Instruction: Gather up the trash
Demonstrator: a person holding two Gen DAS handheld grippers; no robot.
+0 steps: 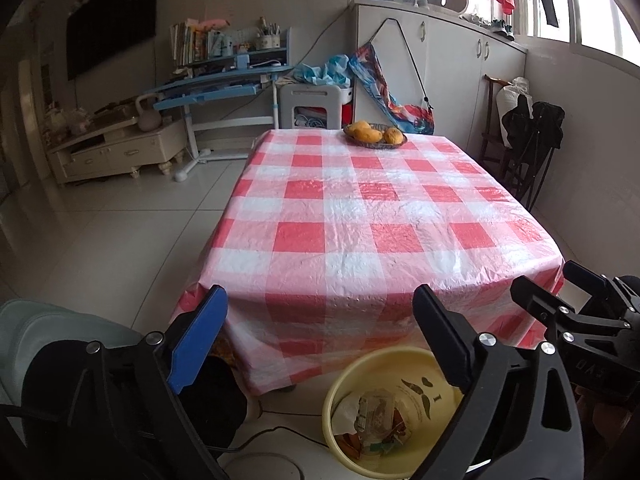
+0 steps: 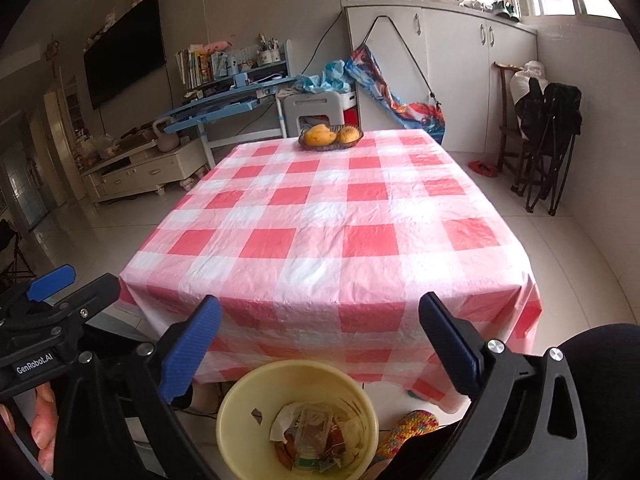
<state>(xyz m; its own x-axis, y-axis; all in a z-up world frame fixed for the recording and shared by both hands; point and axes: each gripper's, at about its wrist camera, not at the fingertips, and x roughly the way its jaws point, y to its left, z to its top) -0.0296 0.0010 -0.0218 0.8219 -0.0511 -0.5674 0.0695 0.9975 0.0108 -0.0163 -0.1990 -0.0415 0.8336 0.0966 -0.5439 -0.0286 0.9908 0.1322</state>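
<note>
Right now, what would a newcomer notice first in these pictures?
The red-and-white checked tablecloth fills the middle, bare except for a bowl of mangoes at its far edge. On the floor at the table's near end stands a yellow bin holding wrappers, between the wide-open jaws of the right gripper.

Daylight enters through the windows (image 1: 560,8) at about one o'clock, overexposed to white, and throws a soft sheen across the checked tablecloth (image 1: 380,216) and pale floor tiles (image 1: 120,216). Both fisheye views bend straight lines strongly and end in black corners. Nearest objects at six o'clock look slightly soft.
</note>
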